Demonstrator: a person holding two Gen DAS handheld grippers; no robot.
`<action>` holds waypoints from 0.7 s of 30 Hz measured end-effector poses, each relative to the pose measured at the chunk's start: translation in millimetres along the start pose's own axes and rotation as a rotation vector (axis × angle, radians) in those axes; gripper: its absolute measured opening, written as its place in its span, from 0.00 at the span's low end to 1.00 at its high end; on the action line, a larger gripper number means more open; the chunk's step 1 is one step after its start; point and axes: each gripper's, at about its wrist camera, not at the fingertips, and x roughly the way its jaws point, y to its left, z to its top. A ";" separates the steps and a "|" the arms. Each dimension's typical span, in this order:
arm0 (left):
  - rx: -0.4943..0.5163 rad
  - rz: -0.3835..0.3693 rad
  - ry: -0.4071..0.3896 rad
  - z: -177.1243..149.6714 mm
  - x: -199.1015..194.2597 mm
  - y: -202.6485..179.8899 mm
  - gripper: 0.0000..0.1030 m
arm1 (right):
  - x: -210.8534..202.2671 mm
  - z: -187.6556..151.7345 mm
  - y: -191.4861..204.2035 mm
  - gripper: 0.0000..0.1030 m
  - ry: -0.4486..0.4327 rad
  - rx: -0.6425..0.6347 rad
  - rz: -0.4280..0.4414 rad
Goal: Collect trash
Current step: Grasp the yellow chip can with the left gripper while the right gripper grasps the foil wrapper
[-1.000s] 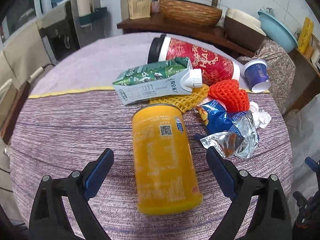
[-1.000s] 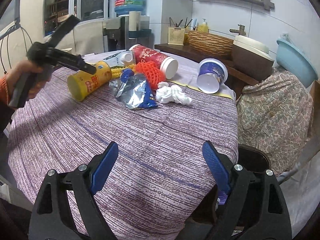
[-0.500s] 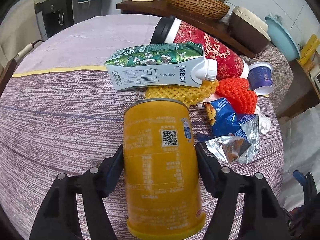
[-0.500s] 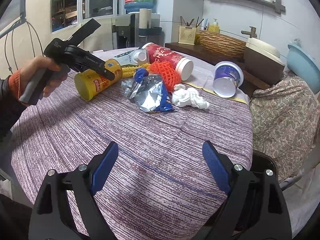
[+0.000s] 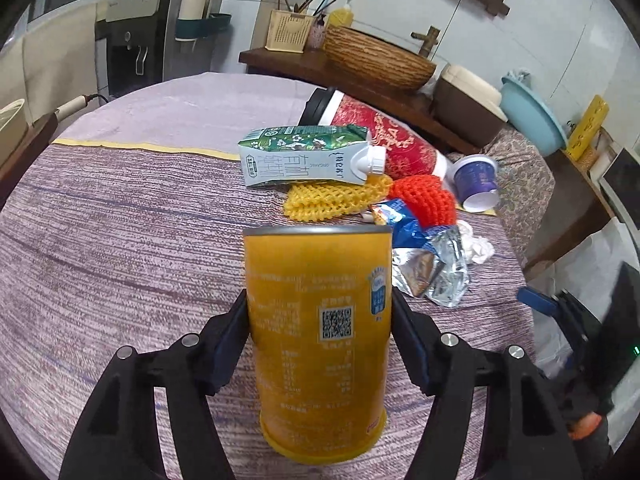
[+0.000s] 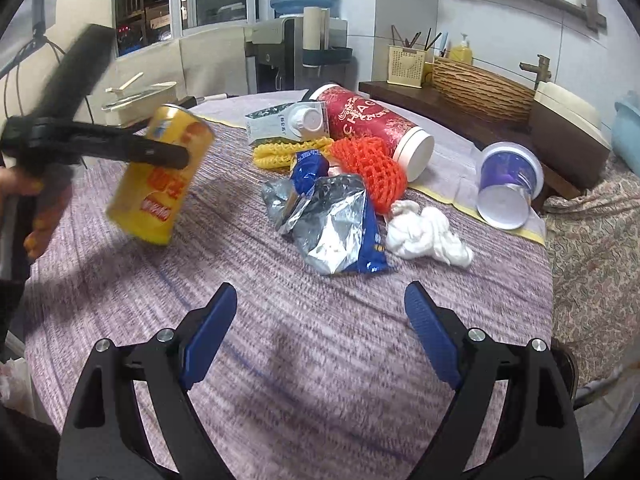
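My left gripper (image 5: 320, 344) is shut on a yellow can (image 5: 318, 332), its blue pads pressed against both sides. In the right wrist view that yellow can (image 6: 162, 176) hangs tilted above the table, clamped in the left gripper (image 6: 176, 156), which a hand holds at the left edge. My right gripper (image 6: 320, 332) stands open over bare tablecloth, with nothing between its fingers. Ahead of it lie a torn foil snack bag (image 6: 336, 224), a crumpled white tissue (image 6: 428, 236), an orange foam net (image 6: 368, 168), a yellow foam net (image 6: 284, 150), a green milk carton (image 5: 308, 156), a red cup (image 6: 372, 128) and a purple tub (image 6: 508, 184).
The round table (image 6: 280, 320) has a striped purple cloth. A wooden counter (image 5: 360, 76) behind it carries a woven basket (image 5: 380, 60) and a utensil holder. A water dispenser (image 6: 288, 52) stands at the back. A patterned cloth (image 6: 592, 248) covers something at the right.
The left gripper's jaws came together on the yellow can and lifted it off the table. The right gripper moved closer to the pile of trash, its jaws unchanged.
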 end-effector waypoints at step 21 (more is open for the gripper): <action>0.003 -0.006 -0.073 -18.4 -17.1 -1.2 0.64 | 66.0 22.0 -26.0 0.31 0.099 0.091 -0.078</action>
